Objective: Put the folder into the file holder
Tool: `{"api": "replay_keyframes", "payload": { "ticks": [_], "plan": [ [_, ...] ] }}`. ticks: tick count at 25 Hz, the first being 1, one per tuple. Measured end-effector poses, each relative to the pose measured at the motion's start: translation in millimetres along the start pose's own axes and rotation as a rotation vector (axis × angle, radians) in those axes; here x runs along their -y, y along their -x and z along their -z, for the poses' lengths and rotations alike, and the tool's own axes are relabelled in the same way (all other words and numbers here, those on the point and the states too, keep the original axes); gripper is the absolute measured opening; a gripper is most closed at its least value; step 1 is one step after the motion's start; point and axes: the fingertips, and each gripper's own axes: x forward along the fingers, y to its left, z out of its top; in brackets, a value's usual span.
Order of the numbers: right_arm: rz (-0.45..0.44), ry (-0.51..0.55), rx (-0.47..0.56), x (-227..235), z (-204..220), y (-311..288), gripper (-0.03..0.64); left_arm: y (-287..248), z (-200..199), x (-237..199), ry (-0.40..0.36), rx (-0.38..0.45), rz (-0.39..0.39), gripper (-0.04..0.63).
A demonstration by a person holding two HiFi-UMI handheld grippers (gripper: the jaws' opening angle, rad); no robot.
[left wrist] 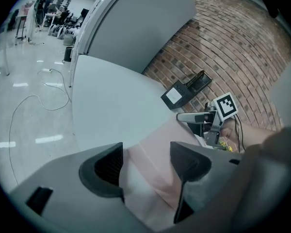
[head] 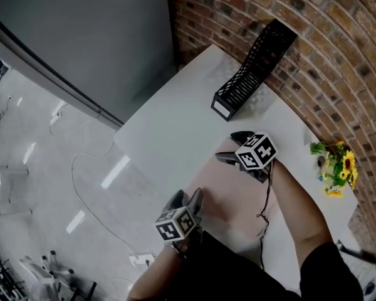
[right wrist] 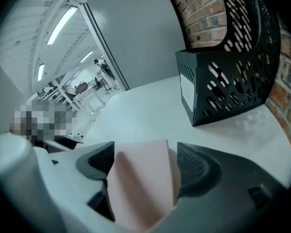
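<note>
Left gripper and right gripper stand open, jaws astride the pink folder.

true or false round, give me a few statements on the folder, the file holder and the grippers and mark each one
1. The pink folder lies on the white table. True.
2. The folder already stands in the black file holder. False: it is on the table in front of the person, apart from the holder.
3. The file holder sits close to the brick wall. True.
4. The right gripper is clamped shut with nothing between its jaws. False: its jaws stand apart, with the folder's corner between them.
5. The yellow flowers are inside the file holder. False: they are further along the wall, apart from it.
</note>
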Motion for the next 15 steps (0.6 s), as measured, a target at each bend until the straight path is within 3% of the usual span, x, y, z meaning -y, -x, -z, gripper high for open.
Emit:
{"api": "replay_keyframes", "payload": {
  "ticks": [9,15],
  "plan": [
    [-0.084,-0.056,-0.039,-3,7,-13,0.405,-7,0,1,-0.023,0.008,0.0,0.291],
    [-0.092,-0.055,-0.045,-4,7,-14,0.397,-7,-1,0,-0.019,0.03,-0.027,0.291]
  ]
}}
